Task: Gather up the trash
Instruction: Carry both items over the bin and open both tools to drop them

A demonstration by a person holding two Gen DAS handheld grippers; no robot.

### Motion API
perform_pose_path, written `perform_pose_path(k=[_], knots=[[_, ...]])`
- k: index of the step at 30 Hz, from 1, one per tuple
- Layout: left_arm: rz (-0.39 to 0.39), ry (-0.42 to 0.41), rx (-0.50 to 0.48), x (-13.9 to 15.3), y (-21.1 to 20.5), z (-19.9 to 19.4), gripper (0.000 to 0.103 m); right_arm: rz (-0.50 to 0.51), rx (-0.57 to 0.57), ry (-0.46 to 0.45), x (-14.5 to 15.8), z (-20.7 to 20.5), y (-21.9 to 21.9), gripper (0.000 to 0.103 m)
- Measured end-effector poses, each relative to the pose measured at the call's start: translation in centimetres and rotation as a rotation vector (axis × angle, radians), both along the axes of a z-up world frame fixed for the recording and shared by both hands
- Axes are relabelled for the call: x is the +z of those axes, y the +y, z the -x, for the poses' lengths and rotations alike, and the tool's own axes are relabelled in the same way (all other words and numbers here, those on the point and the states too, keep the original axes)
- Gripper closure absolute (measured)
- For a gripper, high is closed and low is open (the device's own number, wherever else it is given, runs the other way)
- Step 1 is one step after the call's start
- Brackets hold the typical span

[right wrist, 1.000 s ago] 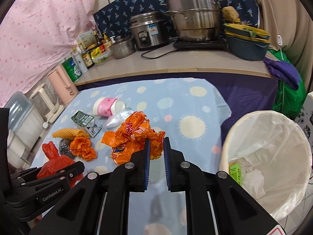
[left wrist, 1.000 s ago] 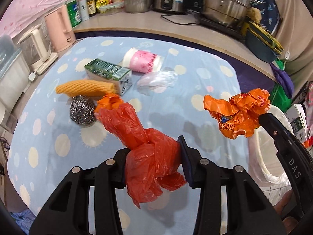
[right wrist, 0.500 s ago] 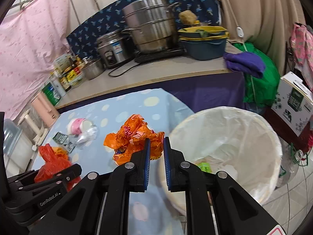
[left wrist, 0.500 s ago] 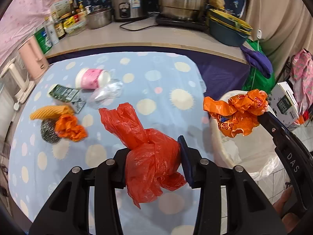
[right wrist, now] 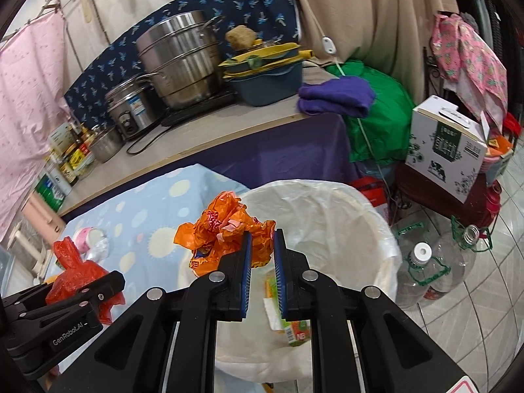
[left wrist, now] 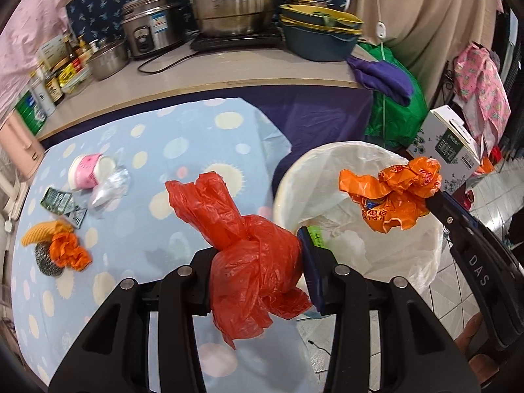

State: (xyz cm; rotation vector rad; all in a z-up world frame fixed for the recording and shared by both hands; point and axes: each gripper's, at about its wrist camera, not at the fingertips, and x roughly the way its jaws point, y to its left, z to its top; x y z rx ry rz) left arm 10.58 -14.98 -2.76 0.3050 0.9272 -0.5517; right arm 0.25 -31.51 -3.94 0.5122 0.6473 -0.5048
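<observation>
My left gripper is shut on a knotted red plastic bag, held over the table's right edge beside the bin. My right gripper is shut on a crumpled orange wrapper, which hangs over the white-lined trash bin. In the left wrist view the orange wrapper and right gripper sit above the bin. The bin holds a green and orange carton. On the blue dotted tablecloth lie a pink cup, clear plastic, a green carton, orange scraps.
A yellow foam net and steel scourer lie at the table's left. Behind runs a counter with pots, a rice cooker, bottles. Right of the bin stand a milk box, large plastic bottles and a green bag.
Both grippers have swung right from above the table toward the bin, each keeping its bag or wrapper. The orange wrapper now hangs over the bin's mouth.
</observation>
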Motion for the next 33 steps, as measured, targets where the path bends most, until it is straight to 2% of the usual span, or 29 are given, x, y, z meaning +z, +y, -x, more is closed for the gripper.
perform_pose_path(k=[8, 18, 23, 26, 28, 31, 33], knots=[[-0.005, 0.017, -0.052, -0.9, -3.4, 0.4, 0.063, -0.021, -0.034, 0.030, -1.6, 0.7, -1.4, 0.090], [-0.008, 0.030, -0.081, -1.9, -5.8, 0.3, 0.063, -0.041, -0.061, 0.057, -3.0, 0.7, -2.3, 0.090], [-0.010, 0.040, -0.090, -2.3, -6.5, 0.3, 0.059, -0.043, -0.073, 0.054, -3.2, 0.8, -2.4, 0.089], [-0.013, 0.032, -0.086, -2.4, -6.5, 0.3, 0.053, -0.040, -0.075, 0.056, -3.1, 0.8, -2.4, 0.083], [-0.016, 0.022, -0.075, -2.4, -6.5, 0.2, 0.037, -0.038, -0.078, 0.051, -2.9, 0.9, -2.3, 0.078], [-0.004, -0.001, -0.045, -1.9, -6.0, 0.1, 0.022, -0.021, -0.082, 0.045, -2.4, 0.9, -2.1, 0.071], [0.002, -0.002, -0.037, -1.7, -5.7, -0.2, 0.021, -0.013, -0.085, 0.041, -2.2, 0.9, -2.0, 0.068]])
